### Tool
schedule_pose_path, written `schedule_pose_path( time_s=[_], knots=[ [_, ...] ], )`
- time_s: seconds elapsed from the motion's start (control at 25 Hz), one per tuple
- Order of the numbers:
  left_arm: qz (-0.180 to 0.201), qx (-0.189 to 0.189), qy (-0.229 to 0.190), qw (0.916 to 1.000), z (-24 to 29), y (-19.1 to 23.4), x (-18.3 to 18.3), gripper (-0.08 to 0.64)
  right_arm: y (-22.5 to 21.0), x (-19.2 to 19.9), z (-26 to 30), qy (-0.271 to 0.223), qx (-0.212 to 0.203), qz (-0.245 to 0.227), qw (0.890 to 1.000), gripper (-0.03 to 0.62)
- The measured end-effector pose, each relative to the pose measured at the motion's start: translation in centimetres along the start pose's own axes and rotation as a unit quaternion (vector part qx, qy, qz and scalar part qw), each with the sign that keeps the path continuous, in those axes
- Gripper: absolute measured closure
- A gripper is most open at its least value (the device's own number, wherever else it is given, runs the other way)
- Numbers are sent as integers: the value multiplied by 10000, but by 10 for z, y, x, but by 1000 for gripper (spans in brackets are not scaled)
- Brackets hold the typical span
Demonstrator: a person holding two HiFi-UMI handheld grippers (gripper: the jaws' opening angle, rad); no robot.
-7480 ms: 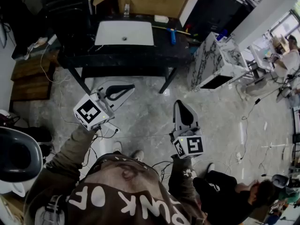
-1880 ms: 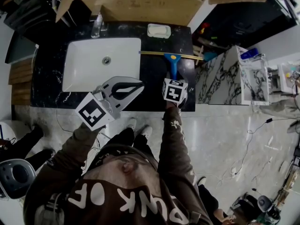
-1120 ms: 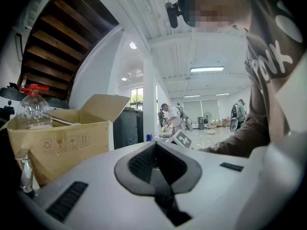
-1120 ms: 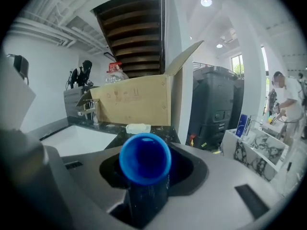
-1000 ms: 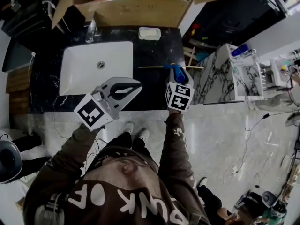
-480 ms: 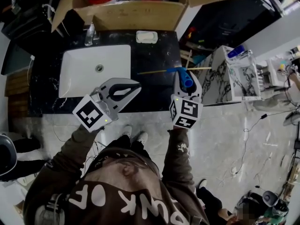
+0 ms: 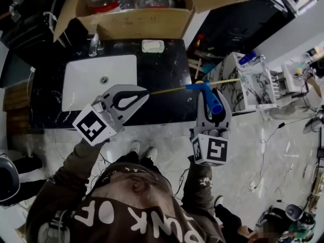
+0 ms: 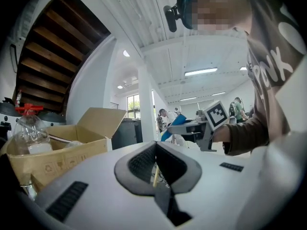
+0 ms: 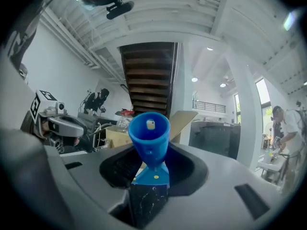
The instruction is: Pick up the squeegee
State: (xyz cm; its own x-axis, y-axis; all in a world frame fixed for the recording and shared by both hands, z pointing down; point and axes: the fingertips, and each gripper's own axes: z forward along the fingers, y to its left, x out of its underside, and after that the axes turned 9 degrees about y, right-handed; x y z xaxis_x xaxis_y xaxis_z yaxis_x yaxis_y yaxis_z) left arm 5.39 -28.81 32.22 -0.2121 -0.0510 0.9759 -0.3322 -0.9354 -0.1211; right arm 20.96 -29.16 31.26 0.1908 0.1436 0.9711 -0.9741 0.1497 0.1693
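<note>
R gripper (image 7: 213, 104) clamped on blue squeegee (image 7: 203, 86) handle, held up in air past counter's (image 7: 164, 67) right edge. Head view only: thin yellowish blade reaching L gripper (image 7: 145, 91) tips, jaws together, nothing gripped. R gripper view only: handle's hollow end. Hoodie (image 7: 132, 209) print: "PUNK OF"

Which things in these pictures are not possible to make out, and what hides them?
- Squeegee blade: right gripper view, mostly hidden behind its blue handle and the tool.
- Blade's end at the left tool: head view, too thin to tell whether they touch.
- Cardboard box contents: head view, cut off by the top edge.
- Right tool pads: right gripper view, covered by the handle.
</note>
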Motion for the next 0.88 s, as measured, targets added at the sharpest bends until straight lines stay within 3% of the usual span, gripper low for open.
schedule_pose_path(
  time_s=[0.4, 0.88],
  knots=[
    [152, 72, -202, 9997, -12, -8, -35, 557, 14, -49, -73, -603, -167, -81, 9980, 434],
    [321, 100, -208, 9992, -20, -18, -53, 557, 21, -56, -98, -764, -266, -75, 9967, 434]
  ],
)
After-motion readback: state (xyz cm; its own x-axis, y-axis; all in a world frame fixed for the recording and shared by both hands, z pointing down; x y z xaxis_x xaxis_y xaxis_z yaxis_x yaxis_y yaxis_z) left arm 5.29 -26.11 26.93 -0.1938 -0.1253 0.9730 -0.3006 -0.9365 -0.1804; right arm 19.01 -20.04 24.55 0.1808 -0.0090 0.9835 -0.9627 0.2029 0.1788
